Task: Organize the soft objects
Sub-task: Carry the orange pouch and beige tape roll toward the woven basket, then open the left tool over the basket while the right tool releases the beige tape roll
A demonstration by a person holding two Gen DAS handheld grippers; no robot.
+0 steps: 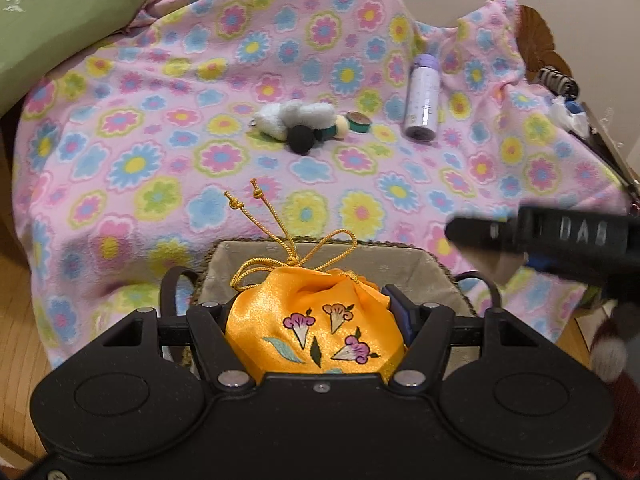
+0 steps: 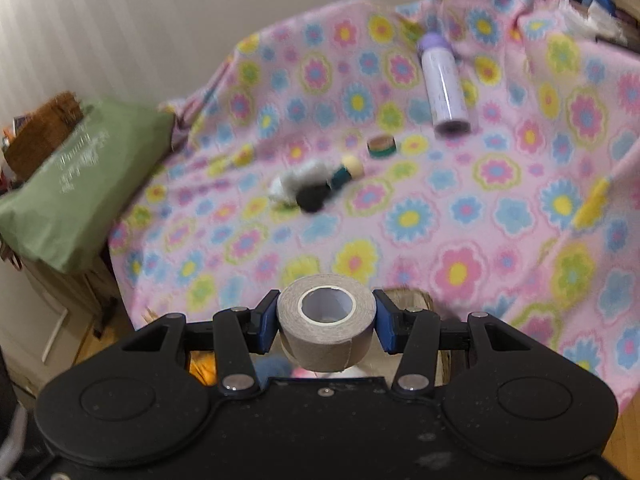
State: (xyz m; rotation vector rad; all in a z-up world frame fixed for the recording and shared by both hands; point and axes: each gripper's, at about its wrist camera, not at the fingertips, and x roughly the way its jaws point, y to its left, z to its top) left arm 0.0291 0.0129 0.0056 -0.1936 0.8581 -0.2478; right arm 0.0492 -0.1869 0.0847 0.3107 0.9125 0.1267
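Observation:
My left gripper (image 1: 316, 320) is shut on an orange drawstring pouch (image 1: 316, 328) embroidered with flowers, held over a lined woven basket (image 1: 424, 268) at the blanket's near edge. The pouch's gold cords trail toward the blanket. My right gripper (image 2: 326, 320) is shut on a grey-brown roll of tape (image 2: 326, 324), above a basket rim (image 2: 412, 296). In the left wrist view the right gripper shows as a blurred black bar at the right edge. A white plush toy (image 1: 296, 118) with a black pompom (image 1: 302, 138) lies mid-blanket; the toy (image 2: 296, 182) also shows in the right wrist view.
A flowered pink blanket (image 1: 160, 140) covers the surface. On it lie a lilac bottle (image 1: 422, 98), a small teal tape ring (image 1: 359, 122) and a cream ball. A green cushion (image 1: 52, 28) sits far left. Clutter lies at the far right edge (image 1: 560, 84).

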